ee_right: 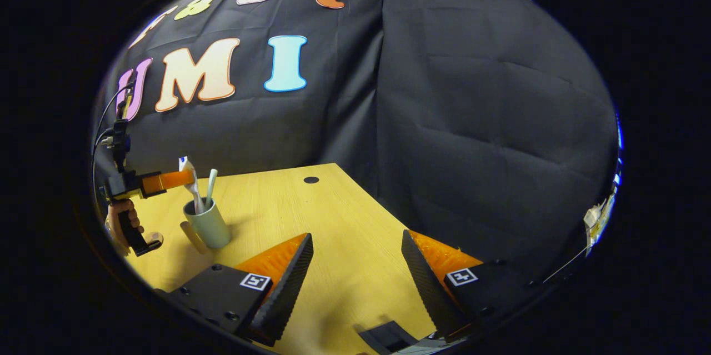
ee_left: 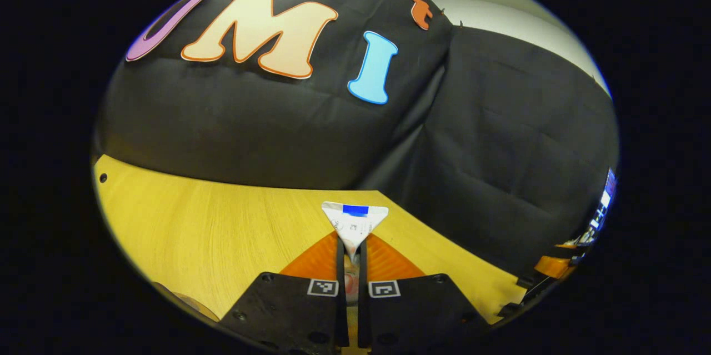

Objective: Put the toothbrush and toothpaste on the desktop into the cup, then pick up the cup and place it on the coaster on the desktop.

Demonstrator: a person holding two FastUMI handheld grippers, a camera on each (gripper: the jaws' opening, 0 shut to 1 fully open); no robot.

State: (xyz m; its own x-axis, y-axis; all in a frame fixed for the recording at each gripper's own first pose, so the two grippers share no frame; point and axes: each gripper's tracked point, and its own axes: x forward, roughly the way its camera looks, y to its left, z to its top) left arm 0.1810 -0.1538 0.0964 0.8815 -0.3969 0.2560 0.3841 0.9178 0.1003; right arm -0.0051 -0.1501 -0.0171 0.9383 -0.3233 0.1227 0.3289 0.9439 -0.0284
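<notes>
The white crimped-end toothpaste tube [ee_left: 354, 224] is pinched between the left gripper's [ee_left: 350, 258] closed fingers, its lower end in the pale green handled cup [ee_right: 208, 227] beside the pale toothbrush [ee_right: 210, 185]. The right gripper [ee_right: 355, 271] hangs open over the wooden desktop [ee_right: 311, 216], well apart from the cup. I judge release and coaster placement remain.

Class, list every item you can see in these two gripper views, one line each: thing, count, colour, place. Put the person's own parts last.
Toothpaste tube: one, white with a blue patch, held between the left gripper's fingers, lower end in the cup.
Toothbrush: one, pale green handle, standing in the cup.
Cup: one, grey-green with a handle, on the table's left part.
Table: one, yellow wood, with a dark hole near the back edge.
Left gripper: one, shut on the tube.
Right gripper: one, open above the table.
Hand: one, holding the left gripper's handle.
</notes>
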